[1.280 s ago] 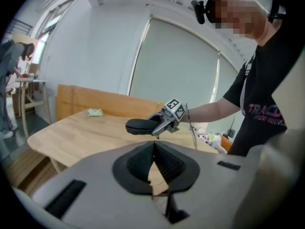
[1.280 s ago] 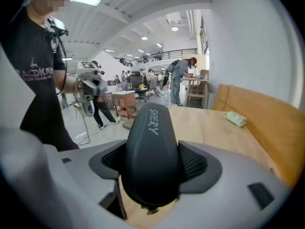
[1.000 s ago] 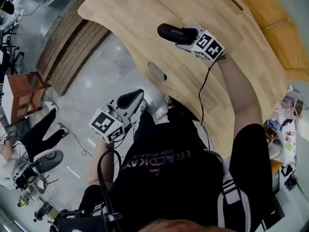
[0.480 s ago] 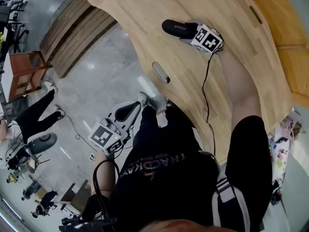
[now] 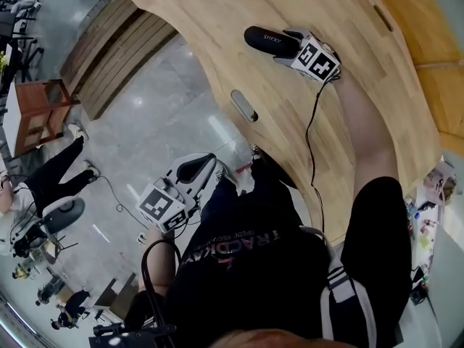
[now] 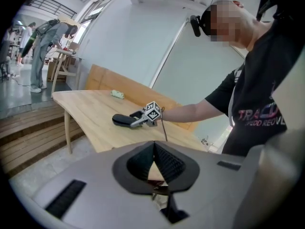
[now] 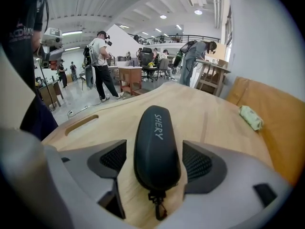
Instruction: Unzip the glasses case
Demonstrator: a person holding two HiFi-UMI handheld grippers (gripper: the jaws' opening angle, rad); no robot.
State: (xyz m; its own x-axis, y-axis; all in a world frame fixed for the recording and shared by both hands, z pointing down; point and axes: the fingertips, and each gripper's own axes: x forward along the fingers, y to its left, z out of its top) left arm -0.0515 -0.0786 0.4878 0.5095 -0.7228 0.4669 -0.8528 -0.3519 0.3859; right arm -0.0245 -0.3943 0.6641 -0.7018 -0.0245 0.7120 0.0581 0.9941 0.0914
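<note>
A black zipped glasses case [image 5: 270, 40] [image 7: 157, 142] lies on the wooden table [image 5: 217, 20], its zipper pull [image 7: 157, 205] hanging at the end nearest me. My right gripper [image 5: 284, 47] [image 7: 156, 162] straddles that end. Its jaws have just been opening, and the case sits between the pads with thin gaps on both sides. My left gripper [image 5: 194, 167] [image 6: 154, 149] is shut on nothing, held off the table over the floor by the person's left leg. From the left gripper view the case [image 6: 123, 120] shows far off on the table.
A pale green packet [image 7: 251, 117] lies at the table's far side. A slot [image 5: 243, 106] is cut near the table's curved front edge. Beyond the table are a small wooden table [image 5: 32, 122], steps and several people on the floor.
The left gripper has sunk a little beside the leg. The right gripper has come down slightly and stays around the case's end.
</note>
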